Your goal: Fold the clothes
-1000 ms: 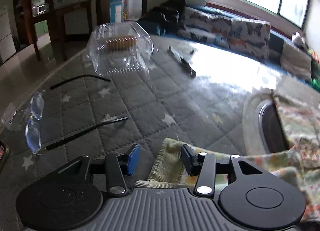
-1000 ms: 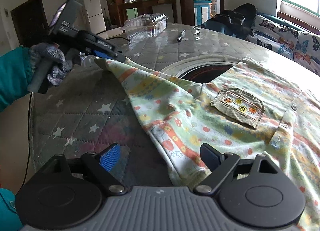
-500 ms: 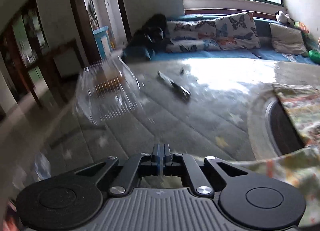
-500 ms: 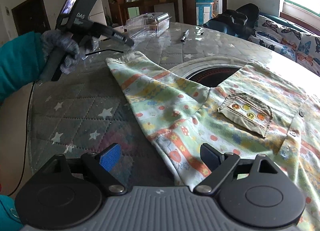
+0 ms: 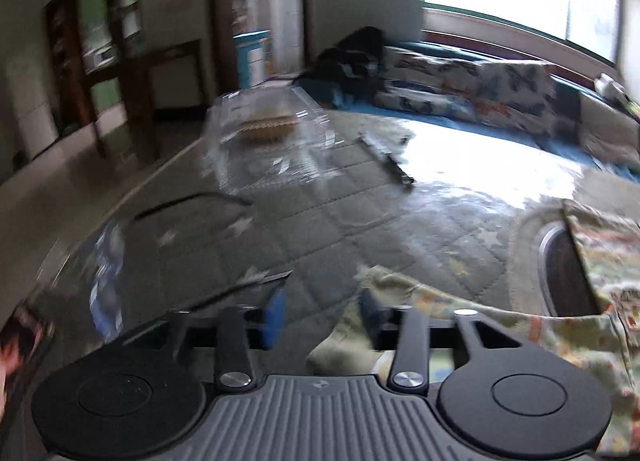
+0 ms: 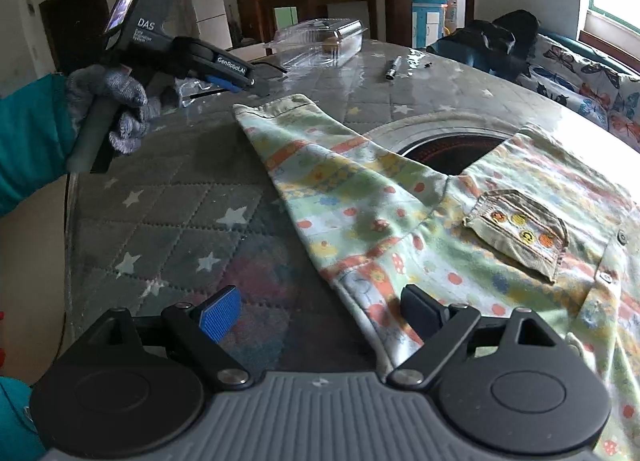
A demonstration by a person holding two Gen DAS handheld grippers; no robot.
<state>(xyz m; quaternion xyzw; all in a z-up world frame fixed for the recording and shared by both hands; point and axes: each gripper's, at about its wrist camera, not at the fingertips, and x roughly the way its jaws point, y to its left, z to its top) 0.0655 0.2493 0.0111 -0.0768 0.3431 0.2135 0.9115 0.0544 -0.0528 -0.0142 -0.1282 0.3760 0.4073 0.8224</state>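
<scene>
Left wrist view: the left gripper [image 5: 322, 319] has its fingers wide, holding nothing. The shirt [image 5: 472, 313] sleeve end lies just by them on the desk [image 5: 320, 221].

Right wrist view: the right gripper [image 6: 320, 313] is wide open too — the sleeve edge lies between its fingers. The step looks like laying the sleeve flat; next, a pinch and a fold in.

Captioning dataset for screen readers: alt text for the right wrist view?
Open right gripper low over a pastel patterned child's shirt spread on a grey star-quilted table cover. Beyond the sleeve cuff, a gloved hand holds the left gripper; a clear plastic container sits behind.
</scene>
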